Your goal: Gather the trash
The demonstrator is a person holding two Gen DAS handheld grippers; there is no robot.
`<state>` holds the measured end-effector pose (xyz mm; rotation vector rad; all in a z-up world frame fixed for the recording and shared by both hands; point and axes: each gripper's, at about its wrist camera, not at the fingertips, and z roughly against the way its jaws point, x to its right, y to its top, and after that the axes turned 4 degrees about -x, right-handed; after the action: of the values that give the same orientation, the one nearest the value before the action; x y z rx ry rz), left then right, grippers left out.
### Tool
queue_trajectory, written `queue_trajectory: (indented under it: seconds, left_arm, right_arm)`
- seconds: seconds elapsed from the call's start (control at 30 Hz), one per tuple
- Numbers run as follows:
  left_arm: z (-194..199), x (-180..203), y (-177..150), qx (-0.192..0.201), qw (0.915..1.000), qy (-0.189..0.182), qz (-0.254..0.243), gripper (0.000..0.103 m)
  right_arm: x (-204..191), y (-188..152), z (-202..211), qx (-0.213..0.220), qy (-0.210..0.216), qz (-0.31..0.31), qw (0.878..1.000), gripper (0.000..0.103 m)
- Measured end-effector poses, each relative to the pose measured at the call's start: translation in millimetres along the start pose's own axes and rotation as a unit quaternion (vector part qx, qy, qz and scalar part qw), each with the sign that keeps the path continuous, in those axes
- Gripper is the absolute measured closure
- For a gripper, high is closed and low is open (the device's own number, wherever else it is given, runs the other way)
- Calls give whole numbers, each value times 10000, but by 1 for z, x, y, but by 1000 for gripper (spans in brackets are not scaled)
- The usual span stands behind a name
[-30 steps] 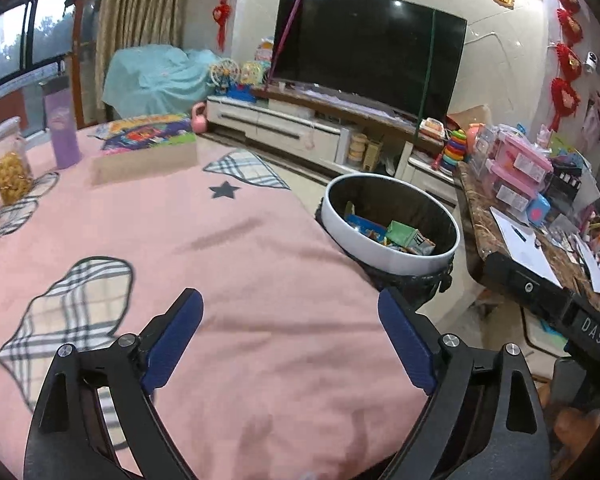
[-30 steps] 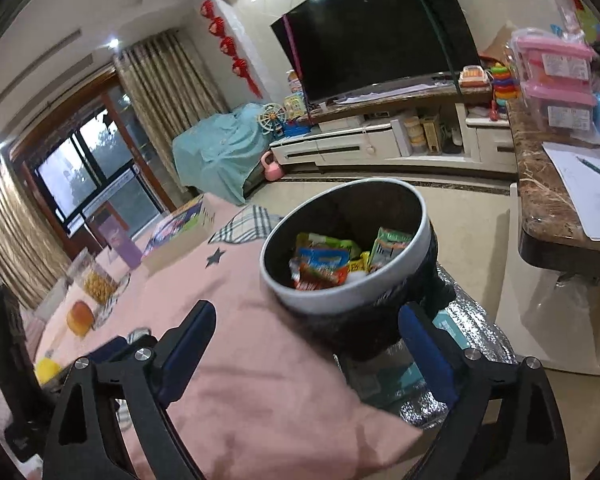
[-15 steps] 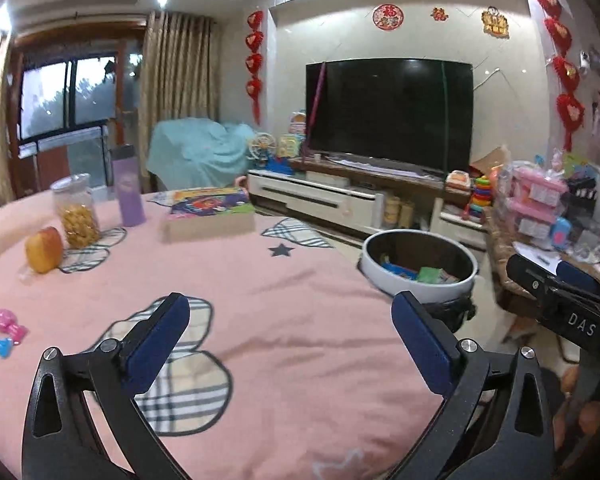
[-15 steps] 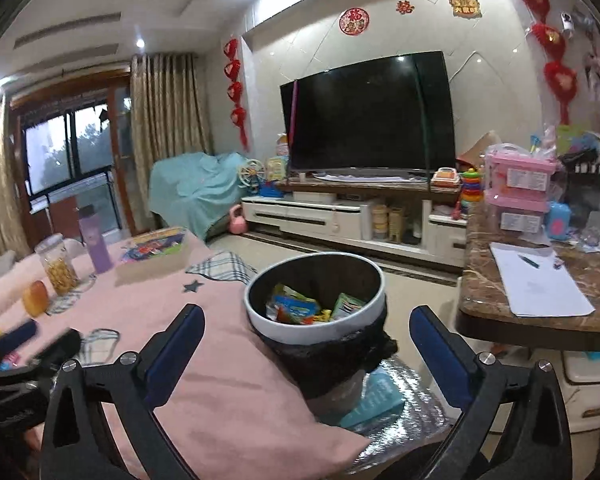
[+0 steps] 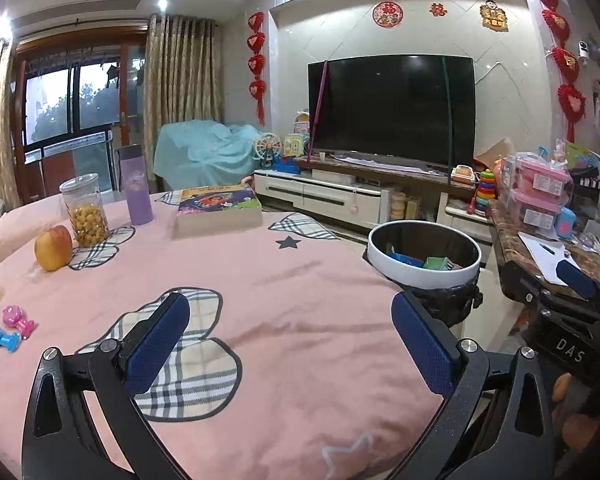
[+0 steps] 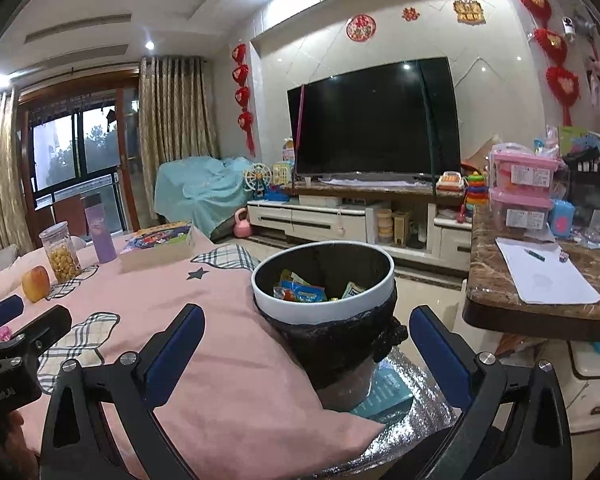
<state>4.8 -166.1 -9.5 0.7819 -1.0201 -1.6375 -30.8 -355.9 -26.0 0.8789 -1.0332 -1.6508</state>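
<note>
A round trash bin (image 5: 424, 276) with a white rim and a black liner stands off the right edge of the pink-covered table (image 5: 260, 300). Colourful wrappers (image 6: 300, 292) lie inside the bin (image 6: 324, 312). My left gripper (image 5: 290, 320) hovers open over the pink cloth with nothing between its blue pads. In the right wrist view my right gripper (image 6: 306, 328) is open too, nearer than the bin and framing it, nothing held. The right gripper's black body (image 5: 568, 320) shows at the right of the left wrist view, and the left one (image 6: 12, 340) at the left of the right wrist view.
On the table stand an apple (image 5: 53, 247), a jar of yellow snacks (image 5: 85, 210), a purple bottle (image 5: 135, 185), a book (image 5: 217, 210) and small pink and blue toys (image 5: 8, 328). A marble counter (image 6: 540, 296) with paper sits right of the bin. A TV stands behind.
Both wrist views have tilted upward, so more of the room and the table's far items show. Both grippers' jaws have spread slightly wider. The bin now appears farther from both grippers.
</note>
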Motion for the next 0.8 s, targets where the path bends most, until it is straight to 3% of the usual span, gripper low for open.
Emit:
queue_trajectory:
  seconds: [0.8]
  left_arm:
    - [3, 1, -2, 77, 10000, 45, 8, 0]
  right_arm:
    - [1, 0, 5, 85, 259, -102, 9996, 0]
